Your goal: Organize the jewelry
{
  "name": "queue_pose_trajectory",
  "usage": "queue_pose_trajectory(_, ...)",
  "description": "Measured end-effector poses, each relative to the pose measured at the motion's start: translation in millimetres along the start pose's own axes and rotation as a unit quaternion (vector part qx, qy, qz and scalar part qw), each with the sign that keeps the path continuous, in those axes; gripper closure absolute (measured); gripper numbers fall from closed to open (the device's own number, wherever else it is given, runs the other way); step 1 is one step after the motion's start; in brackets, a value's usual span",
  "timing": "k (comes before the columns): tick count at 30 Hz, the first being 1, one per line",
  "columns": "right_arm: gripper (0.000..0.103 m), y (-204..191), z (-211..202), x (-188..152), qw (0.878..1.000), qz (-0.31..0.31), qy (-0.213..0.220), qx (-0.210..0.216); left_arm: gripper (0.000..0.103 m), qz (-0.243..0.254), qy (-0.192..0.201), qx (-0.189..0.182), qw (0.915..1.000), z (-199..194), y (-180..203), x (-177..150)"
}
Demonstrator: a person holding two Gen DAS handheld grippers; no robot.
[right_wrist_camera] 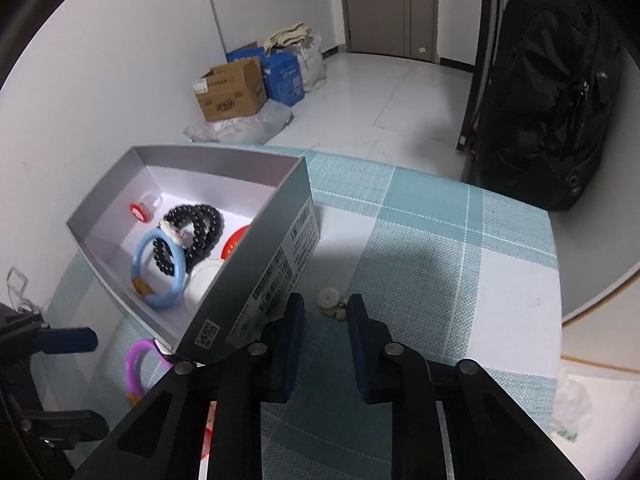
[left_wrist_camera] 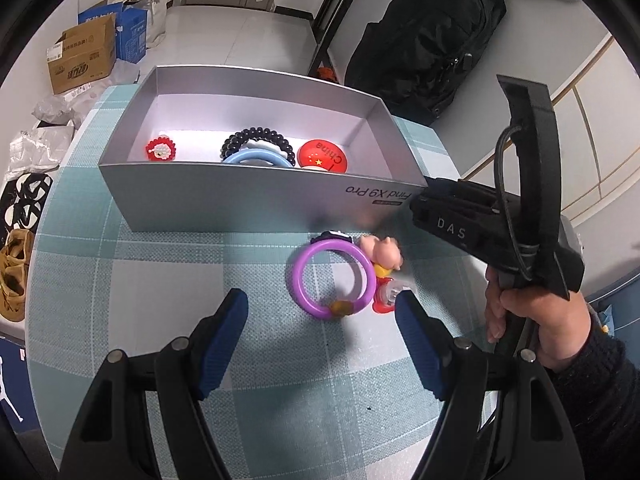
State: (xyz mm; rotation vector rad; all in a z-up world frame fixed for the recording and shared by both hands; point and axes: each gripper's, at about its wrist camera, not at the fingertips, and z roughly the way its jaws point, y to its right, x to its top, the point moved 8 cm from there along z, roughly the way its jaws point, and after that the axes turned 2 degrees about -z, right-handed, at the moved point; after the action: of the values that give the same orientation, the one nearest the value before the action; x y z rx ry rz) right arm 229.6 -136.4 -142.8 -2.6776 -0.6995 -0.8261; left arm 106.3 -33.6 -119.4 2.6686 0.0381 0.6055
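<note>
Purple ring (left_wrist_camera: 333, 276) lies on checked cloth before your spread left tool (left_wrist_camera: 322, 334), pig charm (left_wrist_camera: 383, 253) touching it; grey box (left_wrist_camera: 256, 204) behind. Right tool (right_wrist_camera: 325, 346) narrowed, pinching nothing.

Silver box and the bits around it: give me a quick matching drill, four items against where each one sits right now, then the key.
Items:
1. purple bangle
2. blue bangle
3. red China badge
4. pig figure

Places:
A. inside the silver box, right end in the left wrist view
B. on the checked cloth, between the open left gripper and the box
C. inside the box, overlapping the black bead bracelet
D. on the cloth, touching the purple bangle's right side

Pairs: 1-B, 2-C, 3-A, 4-D
</note>
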Motion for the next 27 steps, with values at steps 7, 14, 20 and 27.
queue_pose_trajectory(7,0.103,0,0,-1,1.000,0.003,-0.003,-0.004,0.031,-0.015,0.001,0.004,0.9999,3,-6,3)
queue_pose_trajectory(14,0.103,7,-10,-2,1.000,0.030,0.005,0.009,0.031,-0.027,-0.004,0.013,0.9996,10,-9,6)
queue_pose_trajectory(20,0.103,17,-31,-3,0.997,0.060,0.029,0.028,0.032,-0.015,0.003,0.011,0.9998,13,-3,8)
queue_pose_trajectory(27,0.101,18,-43,-5,0.995,0.074,0.044,0.045,0.063,-0.001,-0.011,0.019,0.9998,22,1,5)
